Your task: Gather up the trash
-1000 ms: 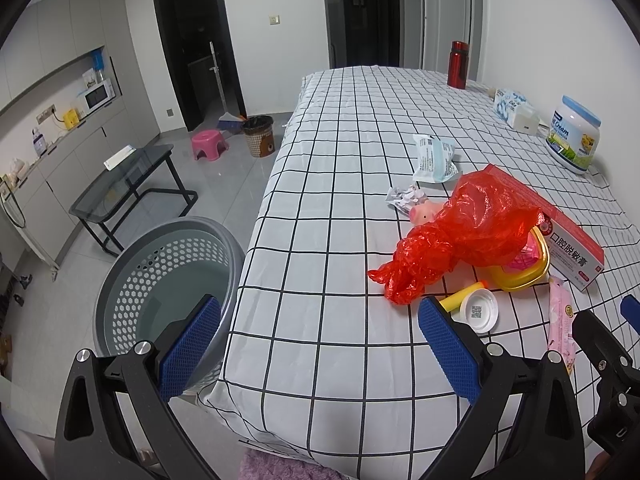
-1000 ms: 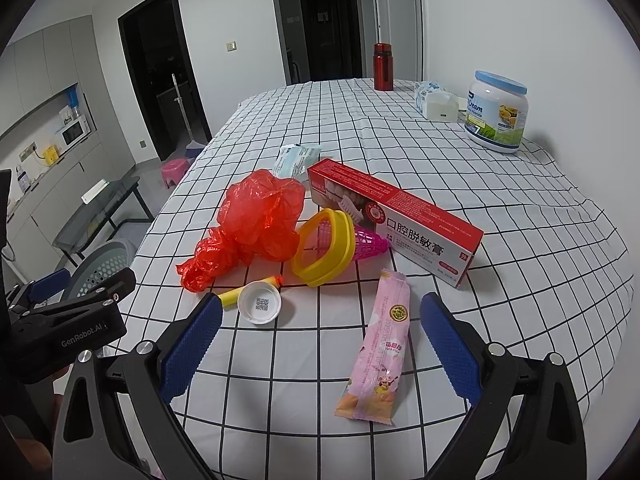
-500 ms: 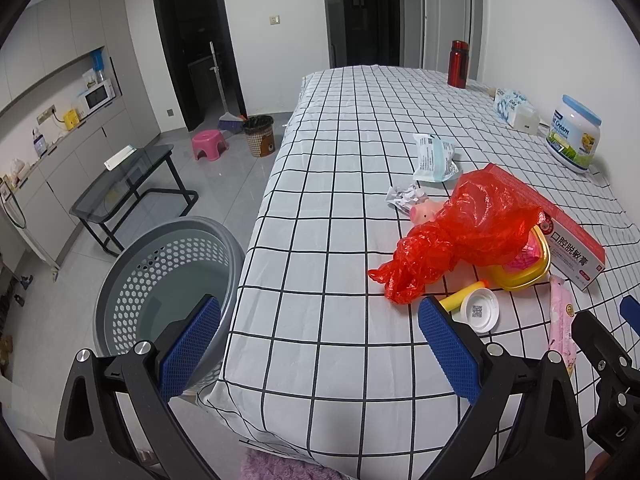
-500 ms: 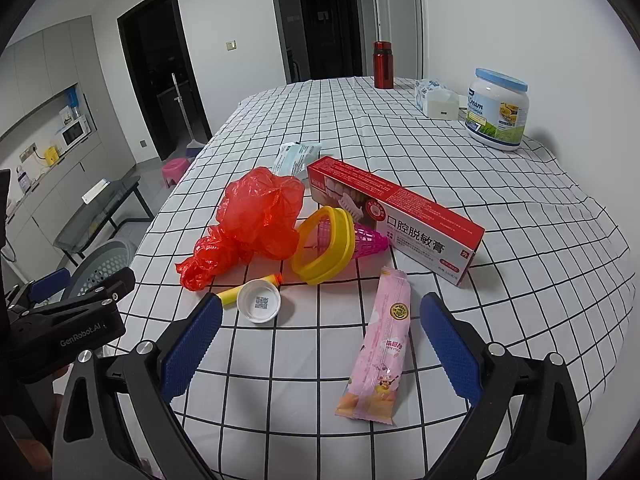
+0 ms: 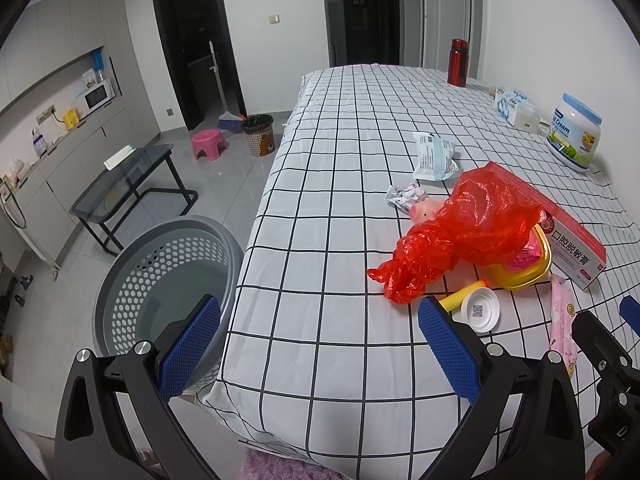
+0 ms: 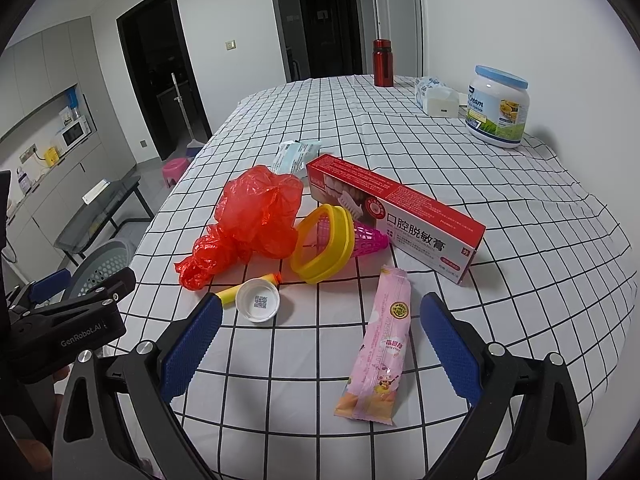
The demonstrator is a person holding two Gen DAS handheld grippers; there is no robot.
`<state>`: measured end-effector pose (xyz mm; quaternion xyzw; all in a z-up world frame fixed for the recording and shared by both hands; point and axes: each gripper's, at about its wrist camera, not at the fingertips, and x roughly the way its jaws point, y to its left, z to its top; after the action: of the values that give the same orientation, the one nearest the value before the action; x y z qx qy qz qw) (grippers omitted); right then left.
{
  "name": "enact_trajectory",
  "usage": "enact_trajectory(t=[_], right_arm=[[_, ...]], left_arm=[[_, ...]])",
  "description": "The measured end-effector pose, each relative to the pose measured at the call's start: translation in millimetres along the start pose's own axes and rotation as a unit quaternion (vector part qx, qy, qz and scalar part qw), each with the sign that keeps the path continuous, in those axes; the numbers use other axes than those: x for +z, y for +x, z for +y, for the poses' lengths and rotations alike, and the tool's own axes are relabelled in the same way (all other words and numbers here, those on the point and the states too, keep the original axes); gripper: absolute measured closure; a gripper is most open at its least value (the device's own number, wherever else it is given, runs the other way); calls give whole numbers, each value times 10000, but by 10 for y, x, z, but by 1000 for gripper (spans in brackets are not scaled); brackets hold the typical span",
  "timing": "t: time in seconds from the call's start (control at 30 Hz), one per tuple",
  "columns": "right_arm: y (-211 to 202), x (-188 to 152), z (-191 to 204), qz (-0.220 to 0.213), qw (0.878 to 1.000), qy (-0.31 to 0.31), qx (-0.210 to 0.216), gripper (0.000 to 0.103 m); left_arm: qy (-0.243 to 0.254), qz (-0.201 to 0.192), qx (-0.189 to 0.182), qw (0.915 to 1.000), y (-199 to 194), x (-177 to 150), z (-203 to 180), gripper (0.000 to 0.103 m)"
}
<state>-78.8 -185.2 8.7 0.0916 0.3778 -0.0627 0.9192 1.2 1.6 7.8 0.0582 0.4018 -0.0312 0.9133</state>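
Note:
Trash lies on the checked tablecloth: a crumpled red plastic bag [image 6: 252,216], a red toothpaste box [image 6: 396,216], a yellow-and-pink cone [image 6: 328,244], a white cap [image 6: 257,302] with a yellow stick, a pink wrapper [image 6: 380,348], a mask packet [image 5: 434,156] and a small pig toy [image 5: 424,211]. My right gripper [image 6: 320,344] is open and empty, just short of the pink wrapper and cap. My left gripper [image 5: 318,344] is open and empty at the table's near left corner, above the grey laundry basket [image 5: 160,276] on the floor.
A milk powder tub [image 6: 498,110], tissue pack [image 6: 434,96] and red flask [image 6: 382,62] stand at the table's far side. On the floor are a glass side table [image 5: 128,180], a pink stool [image 5: 208,142] and a small bin [image 5: 259,134].

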Motion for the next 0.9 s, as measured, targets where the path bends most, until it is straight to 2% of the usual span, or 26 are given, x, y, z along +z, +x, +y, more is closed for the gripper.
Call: enact_trajectory(t=[0.9], right_arm=[[24, -22, -18, -6, 10000, 0, 39, 8]], left_arm=[[0, -51, -65, 10000, 43, -44, -64, 6]])
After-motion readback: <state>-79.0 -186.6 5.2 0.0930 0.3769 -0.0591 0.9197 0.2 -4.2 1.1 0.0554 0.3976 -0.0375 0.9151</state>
